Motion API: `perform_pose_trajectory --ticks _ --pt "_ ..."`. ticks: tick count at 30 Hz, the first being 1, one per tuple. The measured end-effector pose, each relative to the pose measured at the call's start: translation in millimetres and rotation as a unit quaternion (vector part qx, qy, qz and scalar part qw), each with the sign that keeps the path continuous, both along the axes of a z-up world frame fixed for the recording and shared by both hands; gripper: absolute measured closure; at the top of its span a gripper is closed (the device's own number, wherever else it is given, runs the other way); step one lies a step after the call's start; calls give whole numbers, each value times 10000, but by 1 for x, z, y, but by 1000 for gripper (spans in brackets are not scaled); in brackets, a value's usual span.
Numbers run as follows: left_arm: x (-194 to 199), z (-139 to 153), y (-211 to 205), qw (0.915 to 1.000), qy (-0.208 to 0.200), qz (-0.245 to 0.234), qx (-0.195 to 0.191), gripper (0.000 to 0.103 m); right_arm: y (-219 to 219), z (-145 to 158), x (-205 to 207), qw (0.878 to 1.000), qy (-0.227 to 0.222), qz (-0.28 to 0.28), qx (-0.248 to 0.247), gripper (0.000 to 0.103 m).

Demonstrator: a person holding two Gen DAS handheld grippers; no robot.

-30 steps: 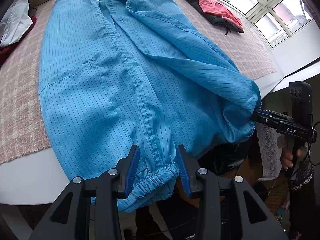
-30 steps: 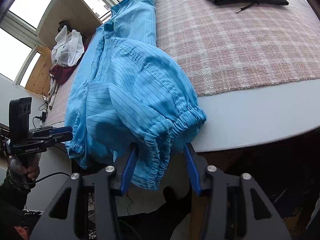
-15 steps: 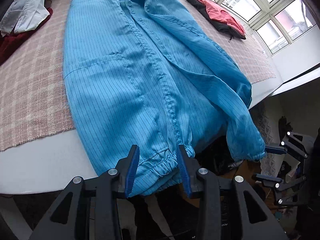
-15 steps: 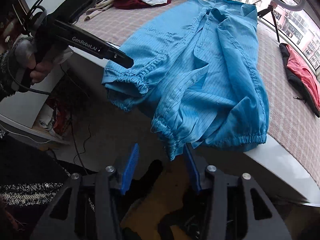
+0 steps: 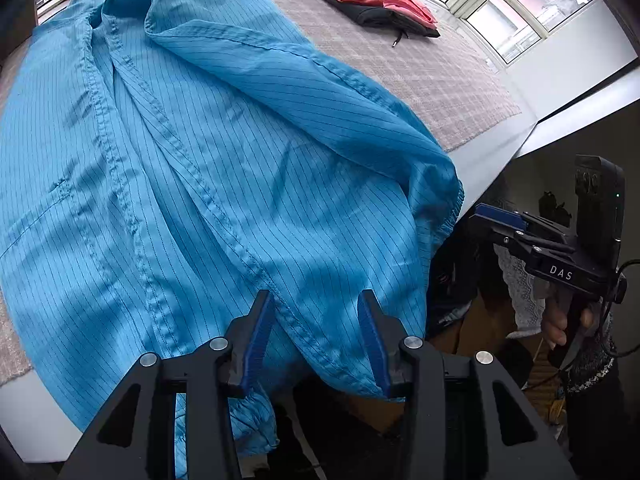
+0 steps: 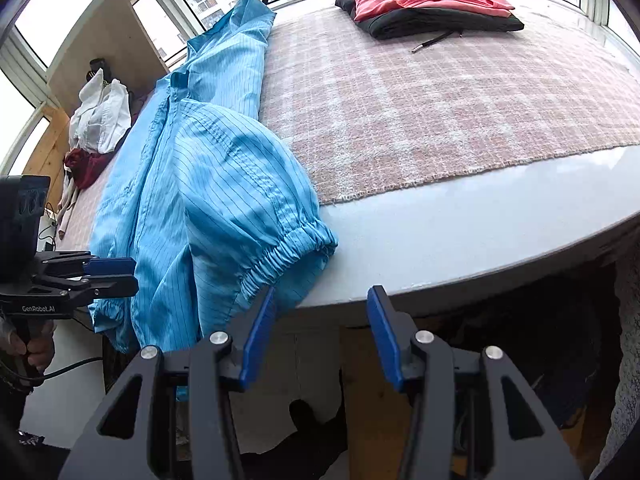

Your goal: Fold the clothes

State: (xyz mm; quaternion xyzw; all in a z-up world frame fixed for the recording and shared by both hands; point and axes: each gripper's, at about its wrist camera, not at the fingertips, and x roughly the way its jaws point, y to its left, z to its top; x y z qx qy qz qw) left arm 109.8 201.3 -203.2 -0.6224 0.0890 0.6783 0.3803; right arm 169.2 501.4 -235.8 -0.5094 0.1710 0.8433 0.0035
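A: Quick pass. The blue pinstriped garment with elastic cuffs (image 5: 192, 184) lies lengthwise on the pink checked blanket (image 5: 420, 68) over the white tabletop (image 6: 460, 232), collar at the far end, hem hanging off the near edge.

B: Sleeve?

A: The right sleeve is laid across the body; its gathered elastic cuff (image 6: 288, 252) rests on the near edge of the white top.

B: Left gripper (image 5: 316, 336)?

A: Its jaws are opening. The front placket and hem fabric sit between the blue pads, but the pads don't press on it. So no hold.

B: Right gripper (image 6: 320, 332)?

A: Partly open, nothing between the jaws. The left pad is just beside the cuff; I can't tell if it touches. In the left wrist view it hangs off the right of the table, clear of the cloth.

B: Step?

A: I'd say sleeve fold-in on the right side is done and both tools are letting go to regrip. The left sleeve isn't clearly visible, so I can't tell whether it's folded.

B: Next?

A: Probably take the hem at two spots and carry it toward the collar. That needs both jaws closing on the full layer stack, not only the top sheet, or the slippery fabric will drag the sleeve out.

B: Other stuff?

A: A folded coral and black clothes stack (image 6: 428, 4) far right, a white and maroon pile (image 6: 96, 128) far left. Untouched.
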Motion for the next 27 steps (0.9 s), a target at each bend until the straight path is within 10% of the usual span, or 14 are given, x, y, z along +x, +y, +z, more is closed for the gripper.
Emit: perform_pose_trajectory --ticks 7,8,9,11,19,27 --pt "-11 -3 0 9999 -75 59 -53 62 2 -7 -24 9986 264 437 -151 45" --pt "-11 -3 0 9999 -73 53 -56 62 0 -8 -26 9977 308 535 -261 51" --pt "-11 -3 0 9999 -71 46 -59 62 -2 -8 -26 9965 339 647 -410 79" --pt "-12 -3 0 9999 -83 45 -36 62 -7 -4 -25 9949 282 787 -566 91" --pt "-19 4 -15 9994 -152 239 181 62 -74 108 6 9682 852 1983 1265 93" --pt "-41 39 -48 9968 92 664 440 62 -175 36 33 9334 -537 3541 -221 88"
